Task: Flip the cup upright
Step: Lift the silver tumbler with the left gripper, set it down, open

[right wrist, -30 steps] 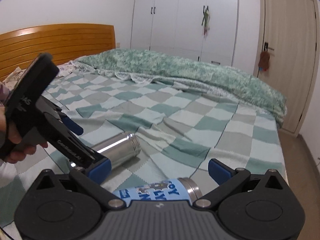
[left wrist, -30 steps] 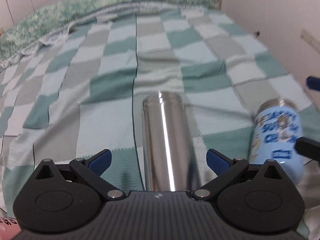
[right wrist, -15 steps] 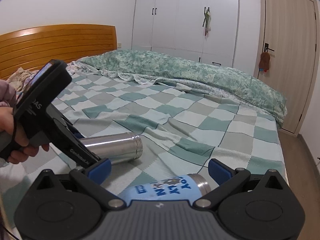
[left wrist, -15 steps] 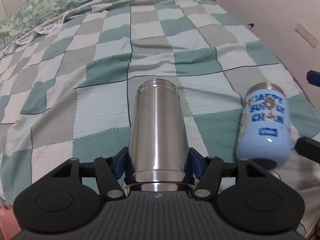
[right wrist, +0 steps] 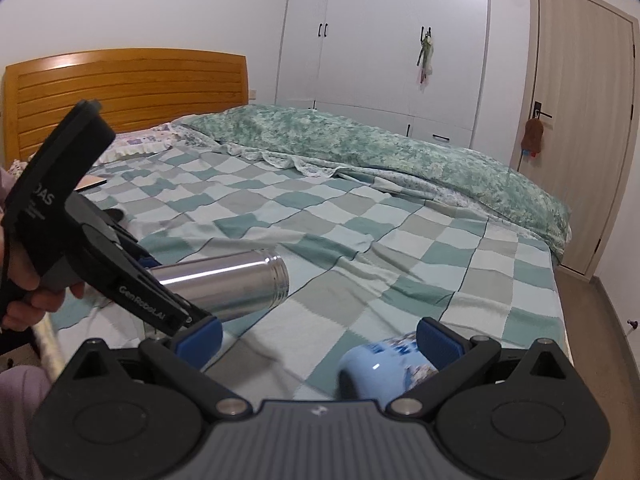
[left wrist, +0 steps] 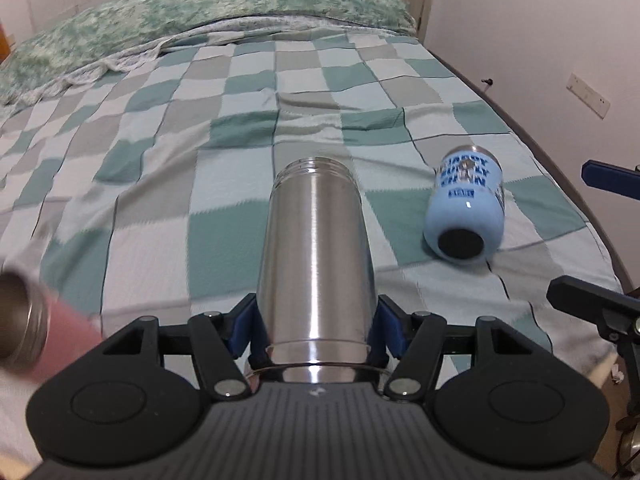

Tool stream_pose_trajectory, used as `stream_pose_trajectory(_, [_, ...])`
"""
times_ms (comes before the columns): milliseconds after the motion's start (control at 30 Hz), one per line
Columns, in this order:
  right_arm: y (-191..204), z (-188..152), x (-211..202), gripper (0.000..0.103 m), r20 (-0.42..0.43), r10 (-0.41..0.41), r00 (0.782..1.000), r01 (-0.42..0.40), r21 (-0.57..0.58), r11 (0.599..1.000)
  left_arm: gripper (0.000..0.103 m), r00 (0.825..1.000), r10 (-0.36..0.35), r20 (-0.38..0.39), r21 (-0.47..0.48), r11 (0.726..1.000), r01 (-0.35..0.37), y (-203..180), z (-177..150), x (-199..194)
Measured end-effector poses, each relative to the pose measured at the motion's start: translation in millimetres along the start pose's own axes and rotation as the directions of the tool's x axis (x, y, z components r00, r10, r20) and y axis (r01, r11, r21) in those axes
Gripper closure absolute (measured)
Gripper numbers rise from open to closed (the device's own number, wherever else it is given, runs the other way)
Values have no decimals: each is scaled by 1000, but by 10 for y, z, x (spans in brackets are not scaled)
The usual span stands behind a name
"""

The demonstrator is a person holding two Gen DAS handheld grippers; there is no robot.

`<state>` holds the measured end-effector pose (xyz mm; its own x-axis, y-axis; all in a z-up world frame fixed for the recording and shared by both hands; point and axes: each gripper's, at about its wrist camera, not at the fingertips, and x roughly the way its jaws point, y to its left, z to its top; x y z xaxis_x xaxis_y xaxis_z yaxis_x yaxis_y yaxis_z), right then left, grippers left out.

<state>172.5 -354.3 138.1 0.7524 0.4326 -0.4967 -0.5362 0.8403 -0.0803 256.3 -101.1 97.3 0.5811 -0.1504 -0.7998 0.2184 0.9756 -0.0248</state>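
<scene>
A steel cup (left wrist: 316,256) is held in my left gripper (left wrist: 314,330), which is shut on its base end; its open mouth points away from me, lifted off the checked bedspread (left wrist: 168,152). It also shows in the right wrist view (right wrist: 236,284), roughly level above the bed, with the left gripper (right wrist: 160,300) around it. A light blue printed cup (left wrist: 466,208) lies on its side on the bedspread to the right. My right gripper (right wrist: 318,338) is open, with the blue cup (right wrist: 384,368) lying between its fingers, nearer the right one.
A pink cup with a steel rim (left wrist: 24,340) lies at the left edge. A green quilt (right wrist: 380,152) is bunched along the far side of the bed. The bed edge (left wrist: 560,168) and a wall run along the right. A wooden headboard (right wrist: 128,88) stands at the left.
My left gripper shut on the steel cup and lifted it off the bedspread. The right gripper shifted so the blue cup now sits toward its right finger.
</scene>
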Motion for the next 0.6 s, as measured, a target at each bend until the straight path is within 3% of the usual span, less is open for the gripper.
stream_pose_trajectory(300, [355, -245, -254, 0, -44, 1, 999, -1, 7, 1000, 39, 999, 34, -2, -100, 994, -34, 30, -654, -267])
stream_pose_trajectory(600, [505, -499, -370, 0, -86, -18, 996, 21, 30, 999, 39, 996, 86, 23, -151, 985, -82, -8, -1084, -207])
